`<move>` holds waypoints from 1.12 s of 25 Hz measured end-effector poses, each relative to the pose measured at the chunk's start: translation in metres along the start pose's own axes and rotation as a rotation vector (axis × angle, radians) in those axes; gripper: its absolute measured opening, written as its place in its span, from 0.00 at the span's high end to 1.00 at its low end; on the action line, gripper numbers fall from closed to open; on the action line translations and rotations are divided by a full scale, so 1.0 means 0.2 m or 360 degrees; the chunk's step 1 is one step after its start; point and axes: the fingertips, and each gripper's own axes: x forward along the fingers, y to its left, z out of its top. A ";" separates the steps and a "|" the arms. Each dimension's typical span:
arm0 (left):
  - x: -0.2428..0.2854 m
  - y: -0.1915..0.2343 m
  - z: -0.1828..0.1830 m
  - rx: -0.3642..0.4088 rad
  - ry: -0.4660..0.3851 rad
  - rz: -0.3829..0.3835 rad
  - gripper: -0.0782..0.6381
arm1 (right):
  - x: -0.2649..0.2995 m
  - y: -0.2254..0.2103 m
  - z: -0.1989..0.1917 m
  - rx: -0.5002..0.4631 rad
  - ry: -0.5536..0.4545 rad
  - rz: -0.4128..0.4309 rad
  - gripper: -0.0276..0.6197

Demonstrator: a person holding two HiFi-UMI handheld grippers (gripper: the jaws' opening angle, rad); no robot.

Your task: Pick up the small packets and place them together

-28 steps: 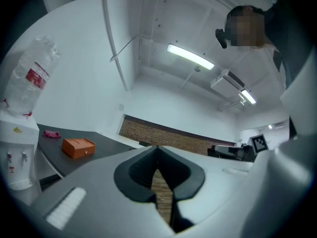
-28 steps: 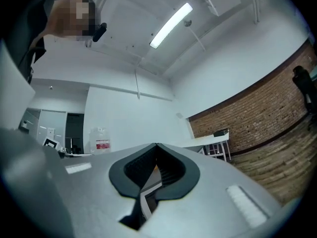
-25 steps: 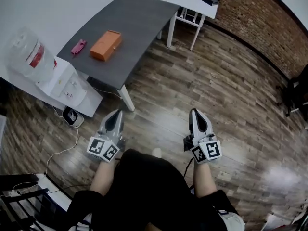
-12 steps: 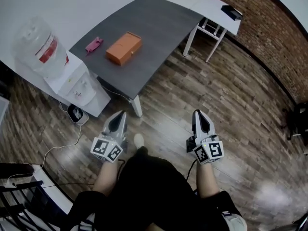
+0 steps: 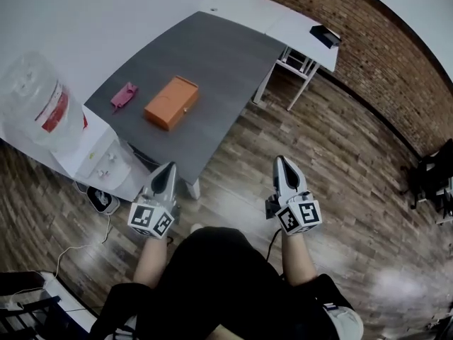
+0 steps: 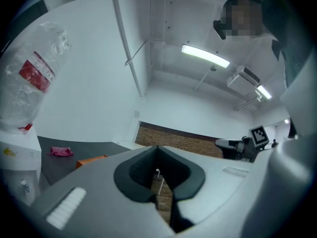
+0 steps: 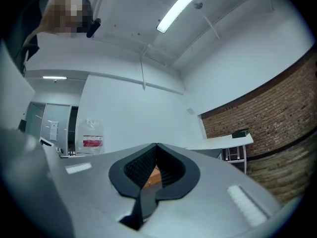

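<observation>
A small pink packet [image 5: 123, 95] lies on the grey table [image 5: 212, 55], with an orange box [image 5: 171, 102] just right of it. In the left gripper view the pink packet [image 6: 61, 151] and the orange box [image 6: 89, 160] show low at the left. My left gripper [image 5: 165, 173] is shut and empty, held over the floor just short of the table's near corner. Level with it, farther right, my right gripper [image 5: 280, 166] is also shut with nothing in it. Through its jaw window the orange box [image 7: 153, 175] shows.
A water dispenser [image 5: 92, 158] with a clear bottle [image 5: 35, 101] stands left of the table. A white desk [image 5: 283, 20] with a dark object [image 5: 325, 35] adjoins the grey table at the back. A brick wall [image 5: 382, 55] runs along the right. Cables [image 5: 78, 246] lie on the wooden floor.
The person has walked closer to the table; both shut grippers moved forward with them, and the table's near corner now lies beside the left gripper.
</observation>
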 end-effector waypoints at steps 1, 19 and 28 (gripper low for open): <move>0.02 0.02 0.01 0.0002 -0.0002 -0.0007 0.89 | 0.05 0.01 -0.01 -0.0004 0.0011 0.0012 0.95; 0.18 0.44 0.00 0.0030 0.0007 0.0468 0.89 | 0.91 -0.08 -0.18 0.0035 0.0198 0.0470 0.95; 0.33 0.47 0.02 0.0097 -0.0010 0.0700 0.89 | 1.26 -0.09 -0.26 0.0033 0.0278 0.0783 0.95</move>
